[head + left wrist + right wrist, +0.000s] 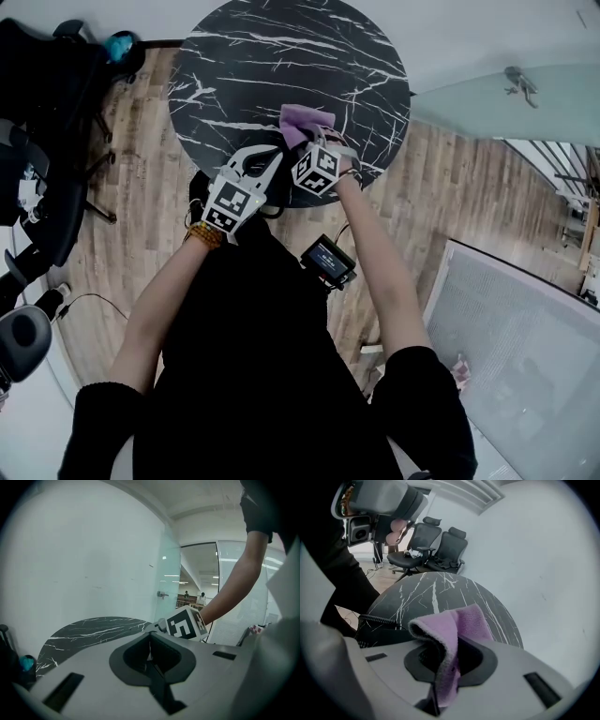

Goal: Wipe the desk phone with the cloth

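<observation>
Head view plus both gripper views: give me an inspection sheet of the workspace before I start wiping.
Surface: round black marble table, white veins.
Job's things: purple cloth clamped in the right gripper; desk phone, a dark body at the table's near edge, mostly hidden.
Clutter: nothing seen on the tabletop.
Grippers: left gripper jaws together, empty; right jaws shut on the cloth.
Cables: coiled phone cord; thin cable on the floor.
Surroundings: wood floor, office chairs, glass wall.
</observation>
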The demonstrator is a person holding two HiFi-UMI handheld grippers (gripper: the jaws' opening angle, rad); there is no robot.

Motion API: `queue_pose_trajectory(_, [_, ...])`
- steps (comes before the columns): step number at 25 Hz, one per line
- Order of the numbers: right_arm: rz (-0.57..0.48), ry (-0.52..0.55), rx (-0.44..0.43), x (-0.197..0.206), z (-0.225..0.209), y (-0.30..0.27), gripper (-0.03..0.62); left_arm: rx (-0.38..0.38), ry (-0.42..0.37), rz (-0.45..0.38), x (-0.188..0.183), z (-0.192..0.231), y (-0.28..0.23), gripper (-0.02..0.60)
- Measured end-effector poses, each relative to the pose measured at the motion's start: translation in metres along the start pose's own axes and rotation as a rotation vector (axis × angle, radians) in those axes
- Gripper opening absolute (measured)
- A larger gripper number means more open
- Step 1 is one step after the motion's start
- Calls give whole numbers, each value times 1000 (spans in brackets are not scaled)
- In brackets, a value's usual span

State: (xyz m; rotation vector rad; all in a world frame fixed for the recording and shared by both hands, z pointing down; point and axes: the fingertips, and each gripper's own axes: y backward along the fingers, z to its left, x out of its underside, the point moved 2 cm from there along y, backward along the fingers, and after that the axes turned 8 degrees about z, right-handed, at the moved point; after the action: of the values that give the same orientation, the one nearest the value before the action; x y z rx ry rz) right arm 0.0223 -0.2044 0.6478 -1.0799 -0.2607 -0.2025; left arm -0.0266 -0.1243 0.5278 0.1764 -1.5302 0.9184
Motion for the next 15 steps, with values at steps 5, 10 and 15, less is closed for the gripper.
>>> queue_pose_trajectory(5, [10, -4, 9, 0, 7, 0, 60, 4, 1, 3, 2, -2, 1, 14])
queue_pose_trajectory(10, [11, -7, -7, 1, 20, 0, 60, 9, 2, 8, 4, -4, 1, 14])
queue_pose_trajectory(15, [13, -13, -33, 3, 34, 2, 60, 13, 0, 11, 5, -5, 0, 14])
